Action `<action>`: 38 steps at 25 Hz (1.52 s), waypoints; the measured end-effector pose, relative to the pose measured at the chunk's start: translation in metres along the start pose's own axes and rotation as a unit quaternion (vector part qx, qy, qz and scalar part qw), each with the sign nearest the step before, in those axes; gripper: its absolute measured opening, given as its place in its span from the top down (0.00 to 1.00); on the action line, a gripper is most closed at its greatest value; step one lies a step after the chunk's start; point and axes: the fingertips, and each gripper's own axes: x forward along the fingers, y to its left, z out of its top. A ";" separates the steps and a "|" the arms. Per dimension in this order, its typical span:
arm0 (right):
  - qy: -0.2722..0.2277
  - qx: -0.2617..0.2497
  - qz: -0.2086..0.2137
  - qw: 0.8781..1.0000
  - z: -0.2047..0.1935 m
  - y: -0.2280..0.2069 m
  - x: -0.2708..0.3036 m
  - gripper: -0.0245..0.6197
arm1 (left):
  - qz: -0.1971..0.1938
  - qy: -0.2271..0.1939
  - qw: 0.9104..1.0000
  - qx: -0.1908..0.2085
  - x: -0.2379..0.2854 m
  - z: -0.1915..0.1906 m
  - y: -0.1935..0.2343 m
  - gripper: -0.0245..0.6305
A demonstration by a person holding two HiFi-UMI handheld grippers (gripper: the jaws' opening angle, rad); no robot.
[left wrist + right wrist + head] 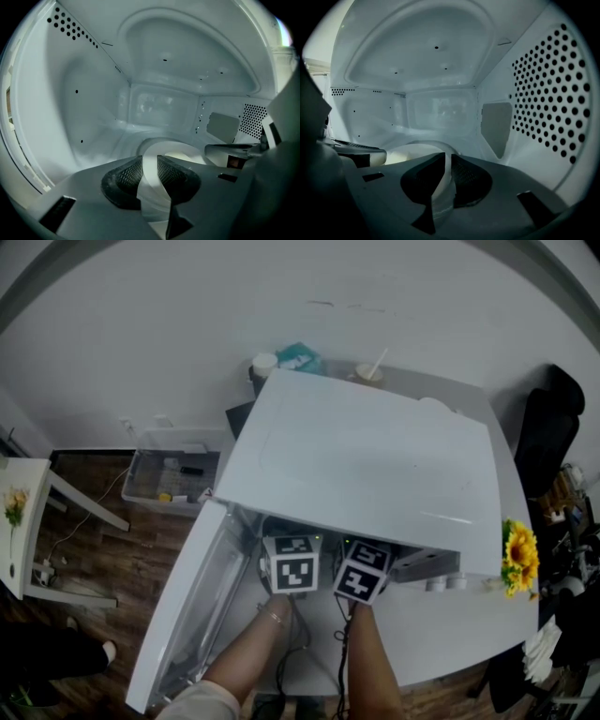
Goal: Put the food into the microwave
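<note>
A white microwave stands on a table with its door swung open to the left. Both grippers reach into its cavity, and only their marker cubes show in the head view, left and right. Inside, a white bowl of pale food hangs low over the cavity floor. My left gripper is shut on the bowl's near rim. My right gripper is shut on the same bowl further right. Each gripper shows at the edge of the other's view.
The perforated right wall lies close to the right gripper. A clear bin and a white side table stand on the floor at left. Yellow flowers sit at the table's right edge, and cups stand behind the microwave.
</note>
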 end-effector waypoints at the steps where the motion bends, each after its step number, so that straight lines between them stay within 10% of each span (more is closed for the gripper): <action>1: -0.004 0.002 0.000 1.000 0.001 0.000 0.000 0.89 | -0.002 -0.002 1.000 -0.004 0.000 0.000 0.000 0.79; 24: -0.016 0.047 0.074 0.996 -0.004 0.025 -0.084 0.93 | -0.053 -0.052 0.995 -0.062 -0.094 -0.004 -0.022 0.80; 38: -0.013 0.019 0.093 0.995 -0.016 0.014 -0.215 0.94 | -0.068 -0.043 0.996 -0.027 -0.217 -0.039 -0.064 0.94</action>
